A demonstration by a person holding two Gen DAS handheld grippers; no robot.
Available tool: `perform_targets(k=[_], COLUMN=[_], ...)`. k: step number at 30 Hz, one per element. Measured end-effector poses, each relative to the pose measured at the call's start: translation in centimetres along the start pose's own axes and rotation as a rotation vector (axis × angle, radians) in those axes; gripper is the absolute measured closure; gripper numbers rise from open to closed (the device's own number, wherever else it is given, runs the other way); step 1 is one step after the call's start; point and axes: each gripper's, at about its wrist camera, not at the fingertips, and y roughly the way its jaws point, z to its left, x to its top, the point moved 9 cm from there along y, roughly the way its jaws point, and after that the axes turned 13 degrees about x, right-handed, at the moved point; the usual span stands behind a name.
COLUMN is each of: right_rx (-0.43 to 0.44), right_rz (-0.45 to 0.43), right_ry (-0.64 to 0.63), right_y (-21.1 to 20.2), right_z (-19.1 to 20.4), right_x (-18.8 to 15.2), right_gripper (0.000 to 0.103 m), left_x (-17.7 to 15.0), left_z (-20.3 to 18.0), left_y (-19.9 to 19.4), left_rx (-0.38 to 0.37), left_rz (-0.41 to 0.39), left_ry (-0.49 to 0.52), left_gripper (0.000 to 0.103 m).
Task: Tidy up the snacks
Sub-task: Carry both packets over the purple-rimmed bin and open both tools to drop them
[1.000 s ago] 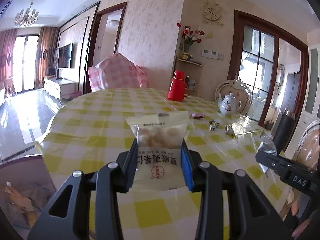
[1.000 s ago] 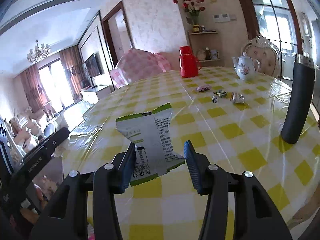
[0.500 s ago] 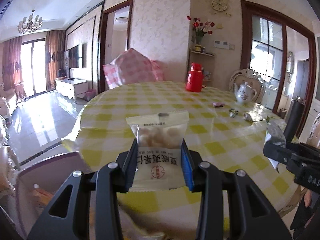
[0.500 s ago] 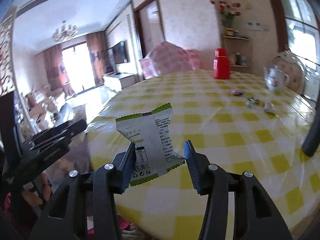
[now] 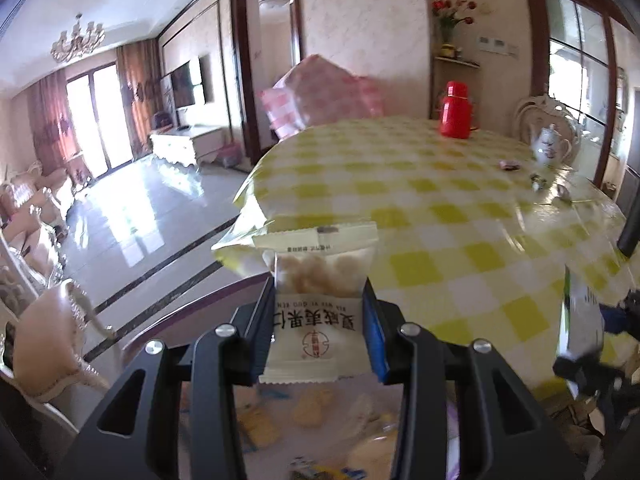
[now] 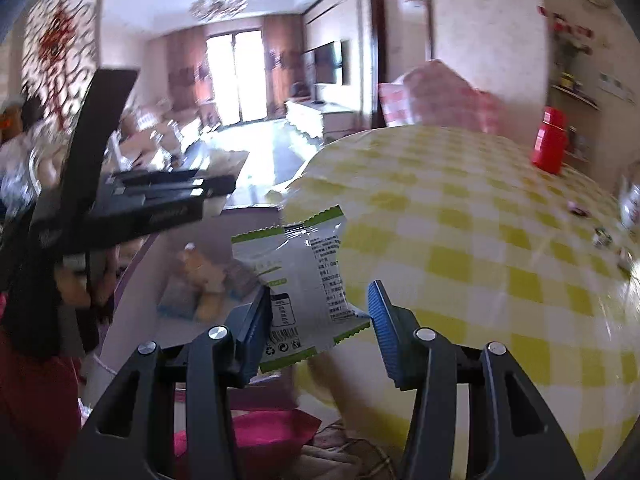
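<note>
Presently the white snack packet (image 5: 318, 312) with pale puffed pieces showing through its clear window is sitting pinched between the blue pads of the left gripper (image 5: 319, 334), whose jaws are closing snugly on both its sides. It is hanging off the near edge of the round table (image 5: 440, 208) with the yellow checked cloth, above a blurred container of yellowish snacks (image 5: 312, 412). Over in the right wrist view, the green-trimmed silver packet (image 6: 298, 280) is sitting in the right gripper (image 6: 318, 322): its left side is pressing against the left pad, while the right pad is standing slightly apart from the wrapper's edge, so the jaws are partly open and whether they are truly clamping it cannot be told. That packet is also hovering just off the table's near edge. On the table's far side a red thermos (image 5: 455, 111) and a white teapot (image 5: 550, 149) are standing, with small wrapped sweets (image 5: 509, 165) lying near the teapot
</note>
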Motion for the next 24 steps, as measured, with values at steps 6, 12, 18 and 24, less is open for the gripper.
perform_targets(k=[6, 12, 18, 24], right_rx=[0.053, 0.096, 0.138, 0.2], right_rz=[0.06, 0.116, 0.146, 0.181], right_ry=[-0.046, -0.123, -0.172, -0.182], right_y=[2.6, 5.0, 7.0, 8.8], right_z=[2.7, 5.8, 8.3, 9.9], right_x=[-0.4, -0.6, -0.6, -1.0], right_gripper=[0.055, 0.055, 0.054, 0.034], left_x=[-0.9, -2.1, -2.9, -3.1], left_z=[3.7, 6.1, 6.7, 7.1], left_y=[1.3, 2.5, 3.5, 4.3], left_rx=[0.055, 0.104, 0.14, 0.232], left_rz=[0.05, 0.102, 0.139, 0.149], left_ry=[0.013, 0.021, 0.032, 0.046], left_gripper=[0.063, 0.063, 0.06, 0.016])
